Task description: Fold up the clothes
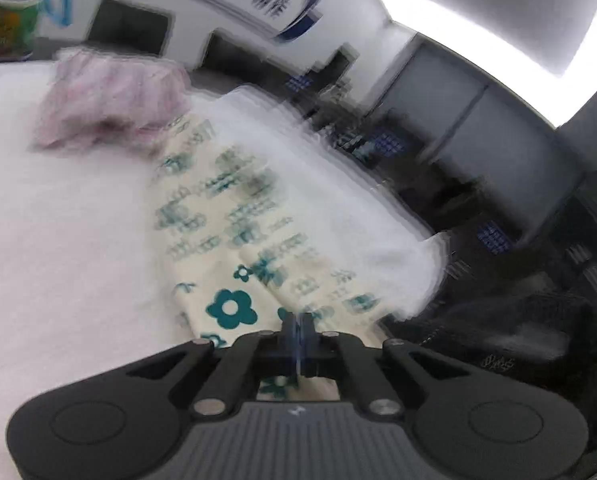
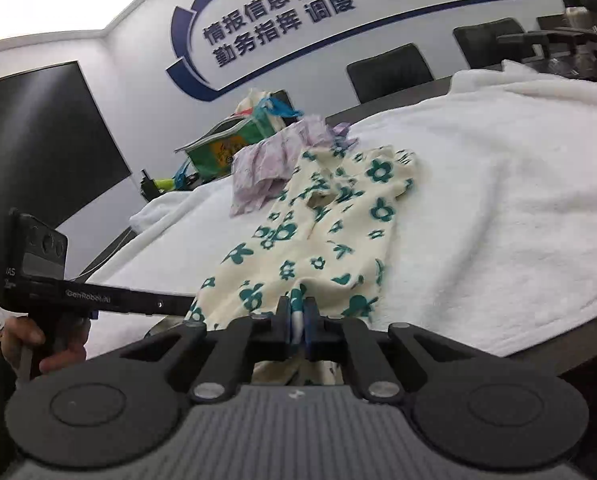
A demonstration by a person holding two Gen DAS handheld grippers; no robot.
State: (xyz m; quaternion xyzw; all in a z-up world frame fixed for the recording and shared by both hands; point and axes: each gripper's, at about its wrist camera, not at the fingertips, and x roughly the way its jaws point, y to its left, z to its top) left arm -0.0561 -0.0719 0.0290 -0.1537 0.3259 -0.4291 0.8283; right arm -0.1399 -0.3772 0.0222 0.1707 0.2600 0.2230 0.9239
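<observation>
A cream garment with teal flowers point(image 2: 330, 232) lies spread on the white towel point(image 2: 498, 200) that covers the table. My right gripper point(image 2: 297, 320) is shut on its near hem, and a fold of the cloth shows between the pads. My left gripper point(image 1: 298, 324) is shut too, pinching the near edge of the same garment point(image 1: 234, 216); that view is blurred by motion. In the right wrist view the left gripper point(image 2: 186, 305) reaches in from the left, its tip at the garment's left corner, held by a person's hand point(image 2: 22, 336).
A crumpled pink-lilac garment point(image 2: 266, 164) lies just beyond the flowered one, pink garment point(image 1: 110, 100). A green bag point(image 2: 226, 144) stands behind it. Black chairs point(image 2: 390, 70) line the table's far side. The table edge point(image 2: 578, 360) runs close on the right.
</observation>
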